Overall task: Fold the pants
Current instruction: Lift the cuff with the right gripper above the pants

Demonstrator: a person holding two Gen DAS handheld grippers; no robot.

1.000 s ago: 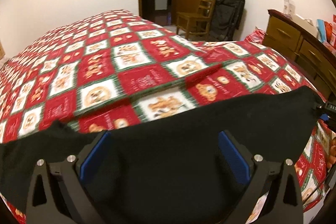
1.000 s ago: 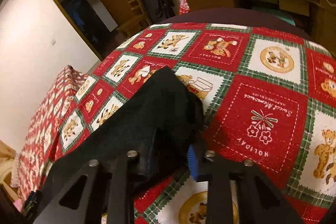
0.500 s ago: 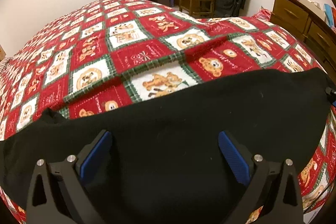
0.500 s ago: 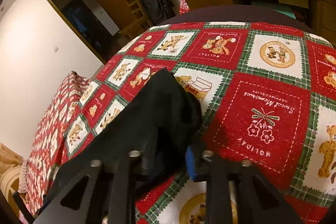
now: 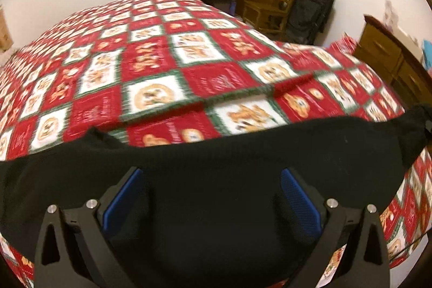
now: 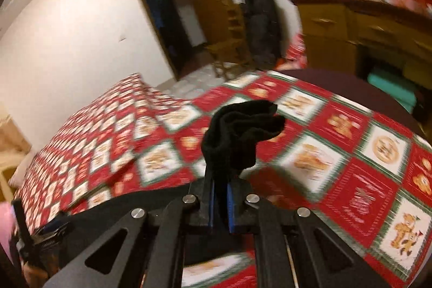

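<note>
Black pants [image 5: 243,153] lie across the near edge of a bed with a red, white and green bear blanket [image 5: 162,72]. My left gripper [image 5: 210,174] hovers over the pants, open, its blue pads [image 5: 121,201] wide apart with only flat cloth between them. In the right wrist view my right gripper [image 6: 220,185] is raised above the bed. Its jaws are closing tight on a bunched corner of the pants [image 6: 237,131], which sticks up beyond the fingertips. The rest of the cloth trails down to the lower left.
A wooden dresser [image 5: 391,58] stands along the bed's right side. A wooden chair [image 5: 270,10] and a black bag [image 5: 310,10] sit by the open door at the far wall. The blanket stretches wide beyond the pants.
My right gripper has shut on the pants corner and lifted it off the blanket, rolling as it rose. The left gripper stayed open and drifted a little over the cloth.
</note>
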